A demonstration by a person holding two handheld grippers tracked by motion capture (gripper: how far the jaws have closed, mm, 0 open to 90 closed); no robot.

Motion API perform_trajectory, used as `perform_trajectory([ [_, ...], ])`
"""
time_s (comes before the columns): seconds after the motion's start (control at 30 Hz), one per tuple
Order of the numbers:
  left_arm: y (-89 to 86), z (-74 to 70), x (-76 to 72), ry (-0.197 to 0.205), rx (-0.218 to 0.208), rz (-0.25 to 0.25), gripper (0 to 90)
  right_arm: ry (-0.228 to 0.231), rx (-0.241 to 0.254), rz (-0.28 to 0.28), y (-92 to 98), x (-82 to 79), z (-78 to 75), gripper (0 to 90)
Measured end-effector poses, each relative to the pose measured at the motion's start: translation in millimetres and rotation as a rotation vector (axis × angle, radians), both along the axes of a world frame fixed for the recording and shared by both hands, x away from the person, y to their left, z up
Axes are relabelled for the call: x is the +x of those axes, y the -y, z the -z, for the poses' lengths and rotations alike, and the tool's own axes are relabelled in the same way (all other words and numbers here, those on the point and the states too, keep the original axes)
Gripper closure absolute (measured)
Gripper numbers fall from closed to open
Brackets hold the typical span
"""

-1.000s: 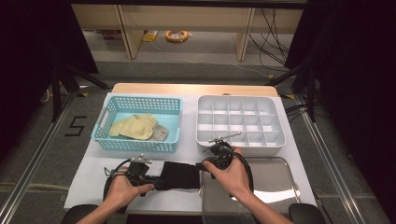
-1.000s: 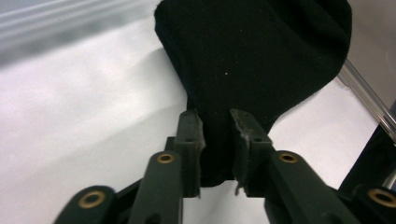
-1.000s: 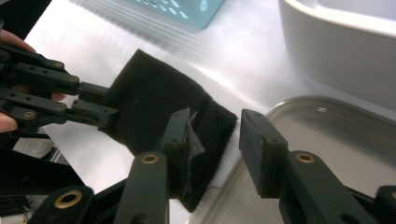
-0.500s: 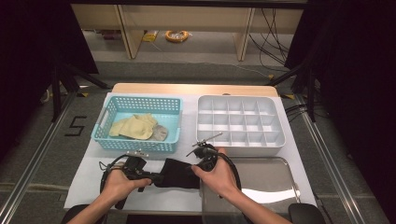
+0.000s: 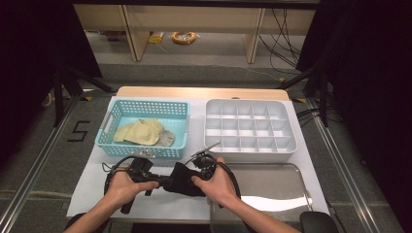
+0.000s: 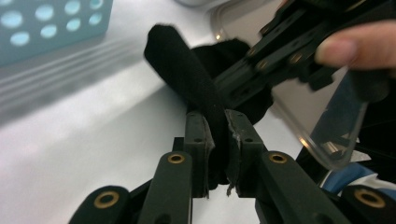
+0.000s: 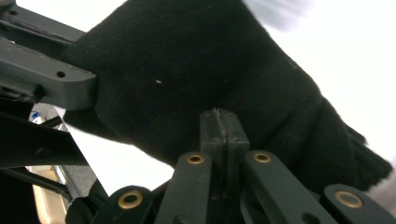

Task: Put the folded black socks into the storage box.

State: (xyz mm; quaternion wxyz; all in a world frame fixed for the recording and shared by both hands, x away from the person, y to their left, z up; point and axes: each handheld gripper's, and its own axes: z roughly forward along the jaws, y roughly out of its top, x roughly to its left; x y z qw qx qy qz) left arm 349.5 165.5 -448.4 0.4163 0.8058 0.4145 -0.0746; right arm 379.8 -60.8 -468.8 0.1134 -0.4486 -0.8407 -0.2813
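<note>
Right hand-held gripper (image 5: 190, 178) moved left, just closed beside black sock (image 5: 182, 178); left hand-held gripper (image 6: 219, 135) clamps sock.

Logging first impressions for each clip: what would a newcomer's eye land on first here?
Probably the black cloth at the near edge of the table, stretched between the left gripper and the right gripper, both clamped on it. Behind it stand a turquoise basket with yellow cloths at left and an empty white compartment tray at right.
</note>
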Motion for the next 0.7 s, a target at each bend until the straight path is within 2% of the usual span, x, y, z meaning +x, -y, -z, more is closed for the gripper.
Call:
perform_trajectory([
  [0.03, 1.3, -1.7, 0.2, 0.003, -0.007, -0.005, 79.3, 0.005, -0.012, -0.005, -0.9, 0.8, 0.9, 90.0],
  [0.07, 2.0, -3.4, 0.6, 0.01, -0.005, -0.001, 79.2, -0.008, -0.014, 0.005, -3.1, 0.3, -0.2, 90.0],
  [0.1, 2.7, -5.3, 0.9, 0.011, -0.005, 0.003, 79.3, 0.015, -0.019, -0.01, -3.8, 1.2, 0.8, 90.0],
  [0.13, 4.5, -6.0, 0.5, 0.025, -0.011, -0.01, 79.3, -0.003, 0.002, 0.001, -6.5, 0.9, 0.1, 90.0],
  [0.17, 4.9, -8.0, 1.5, 0.02, -0.007, 0.008, 79.3, -0.001, 0.017, -0.011, -8.0, 1.2, 0.2, 90.0],
  [0.2, 6.7, -8.2, 0.7, 0.029, -0.009, -0.004, 79.3, -0.008, 0.018, -0.004, -10.2, 1.0, 0.3, 90.0],
  [0.23, 7.5, -8.9, 1.4, 0.022, -0.009, 0.014, 79.4, -0.005, 0.026, -0.005, -11.5, 1.1, 1.0, 90.0],
  [0.27, 9.3, -8.2, 1.0, 0.029, -0.013, 0.015, 79.4, -0.027, 0.016, 0.012, -13.0, 0.4, 0.7, 90.0],
  [0.3, 11.2, -7.9, 0.4, 0.032, -0.005, 0.021, 79.4, -0.004, 0.042, -0.012, -12.4, 1.9, 2.7, 90.0],
  [0.33, 14.2, -6.4, -0.5, 0.028, -0.008, 0.032, 79.4, -0.004, 0.048, -0.012, -12.0, 2.2, 3.6, 90.0],
  [0.4, 18.1, -4.9, -1.8, 0.027, 0.004, 0.056, 79.3, -0.045, 0.056, 0.012, -8.4, 2.0, 3.1, 89.0],
  [0.43, 20.2, -4.0, -2.1, 0.034, 0.008, 0.068, 79.3, -0.038, 0.051, 0.026, -5.5, 2.5, 2.9, 88.7],
  [0.47, 23.9, -3.1, -3.2, 0.052, 0.022, 0.079, 79.3, -0.036, 0.075, 0.023, -2.2, 2.3, 1.3, 88.5],
  [0.57, 29.6, -1.1, -3.6, 0.064, 0.03, 0.097, 79.2, 0.007, 0.101, 0.06, 17.2, 2.5, -13.1, 87.8],
  [0.63, 33.8, 1.0, -2.8, 0.067, 0.037, 0.112, 79.0, 0.038, 0.108, 0.112, 32.5, 4.0, -26.7, 86.8],
  [0.67, 35.8, 1.6, -3.4, 0.074, 0.039, 0.106, 79.0, 0.058, 0.119, 0.119, 36.1, 5.0, -29.0, 86.2],
  [0.7, 36.9, 2.0, -3.0, 0.077, 0.045, 0.12, 78.8, 0.07, 0.105, 0.132, 40.1, 6.0, -31.6, 85.6],
])
